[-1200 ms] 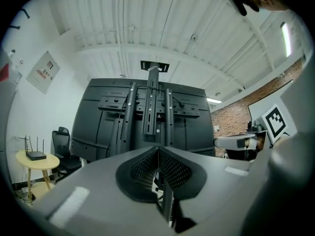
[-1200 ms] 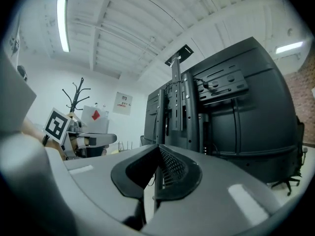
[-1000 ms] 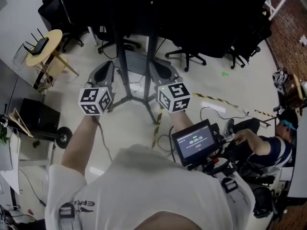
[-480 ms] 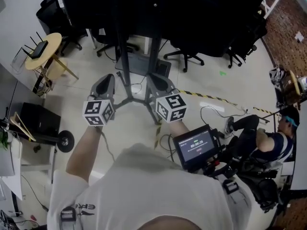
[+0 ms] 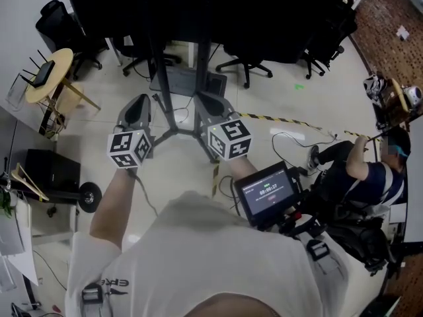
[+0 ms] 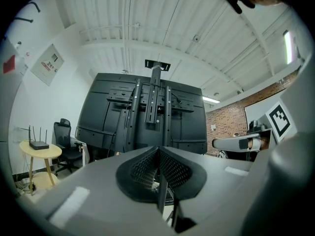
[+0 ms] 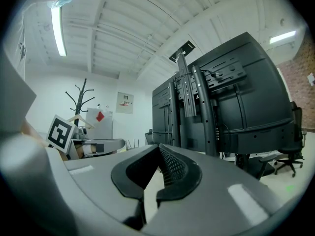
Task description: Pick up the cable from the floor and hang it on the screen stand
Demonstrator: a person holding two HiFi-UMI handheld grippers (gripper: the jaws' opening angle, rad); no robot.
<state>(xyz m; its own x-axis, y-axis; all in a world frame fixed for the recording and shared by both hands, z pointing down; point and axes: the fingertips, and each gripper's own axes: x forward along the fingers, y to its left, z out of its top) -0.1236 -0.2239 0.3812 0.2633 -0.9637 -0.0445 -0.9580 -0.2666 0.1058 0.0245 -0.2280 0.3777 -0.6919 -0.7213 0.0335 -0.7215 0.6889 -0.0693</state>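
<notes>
Left gripper (image 5: 140, 102): jaws are pressed together, and nothing is seen between them. It is held level and pointed towards the stand, just left of the stand's legs in the head view.
Right gripper (image 5: 202, 97): jaws are likewise pressed together and nothing is pinched. It is held level beside the left gripper, just right of the stand's legs.
Stand (image 5: 162, 71): two black uprights are seen rising from a splayed base on the floor, straight ahead of both grippers. No cable is seen hung on it.
Screen (image 5: 198, 5): a large black panel is carried on the stand, with its back turned towards the grippers.
Cable (image 5: 299, 145): a thin dark line is seen lying on the floor to the right of the stand, well apart from both grippers and near the tape.
Tape (image 5: 277, 119): a yellow-and-black strip is laid across the floor, running right from the stand.
Monitor (image 5: 268, 190): a small lit display is mounted at the person's chest.
Table (image 5: 49, 74): a round top at far left, with a router set on it.
Seated person (image 5: 367, 177): seen at the right edge, well apart from the stand.
</notes>
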